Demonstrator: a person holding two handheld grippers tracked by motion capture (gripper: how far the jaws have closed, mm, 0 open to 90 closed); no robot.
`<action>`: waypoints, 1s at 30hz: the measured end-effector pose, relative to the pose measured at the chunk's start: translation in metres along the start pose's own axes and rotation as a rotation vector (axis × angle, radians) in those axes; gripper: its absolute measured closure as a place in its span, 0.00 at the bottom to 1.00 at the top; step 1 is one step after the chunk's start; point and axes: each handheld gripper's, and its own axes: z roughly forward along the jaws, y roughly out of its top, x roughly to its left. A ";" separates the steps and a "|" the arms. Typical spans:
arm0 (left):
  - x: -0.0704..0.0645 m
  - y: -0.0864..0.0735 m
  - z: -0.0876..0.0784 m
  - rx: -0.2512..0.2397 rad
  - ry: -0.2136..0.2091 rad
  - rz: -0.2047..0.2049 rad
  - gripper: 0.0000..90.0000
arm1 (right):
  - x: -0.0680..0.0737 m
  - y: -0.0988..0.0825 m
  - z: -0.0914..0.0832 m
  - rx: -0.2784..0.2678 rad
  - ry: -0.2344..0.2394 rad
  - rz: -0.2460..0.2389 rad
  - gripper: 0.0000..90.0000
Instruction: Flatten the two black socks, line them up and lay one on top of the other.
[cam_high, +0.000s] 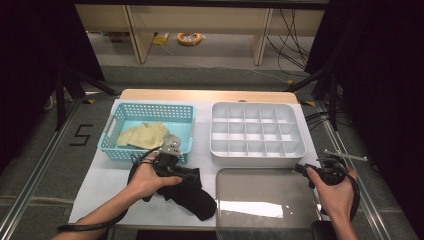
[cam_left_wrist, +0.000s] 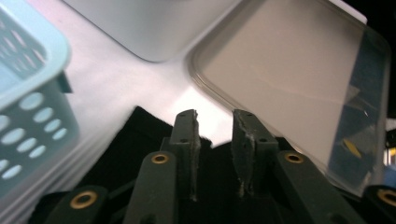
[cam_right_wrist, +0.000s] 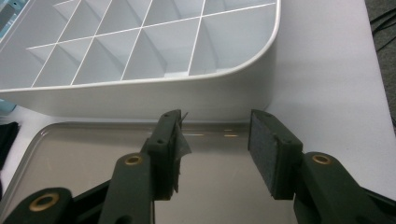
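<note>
A black cloth (cam_high: 195, 200) lies crumpled on the white table cover near the front edge, left of centre. My left gripper (cam_high: 194, 175) rests low over it, pointing right. In the left gripper view its jaws (cam_left_wrist: 215, 126) stand apart with a clear gap and nothing pinched; the black cloth (cam_left_wrist: 140, 133) lies under and behind them. My right gripper (cam_high: 302, 169) hovers at the right end of a clear plastic lid (cam_high: 265, 195). Its jaws (cam_right_wrist: 215, 140) are wide apart and empty above the lid (cam_right_wrist: 93, 154).
A light blue basket (cam_high: 150, 112) at the back left holds a yellow cloth (cam_high: 142, 135). A white compartment box (cam_high: 257, 156) stands at the back right, its cells empty. The box wall (cam_right_wrist: 140, 100) is just beyond the right gripper. The table's edges are close on both sides.
</note>
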 end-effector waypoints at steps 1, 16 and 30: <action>-0.002 -0.001 0.000 0.005 0.001 0.007 0.77 | 0.000 0.000 0.000 0.002 0.003 0.001 0.62; -0.020 -0.036 0.025 0.200 -0.039 0.089 0.65 | -0.003 0.000 0.001 0.003 -0.018 -0.013 0.61; -0.031 -0.038 0.033 0.239 0.051 0.292 0.73 | -0.003 0.000 0.002 -0.003 -0.021 -0.016 0.61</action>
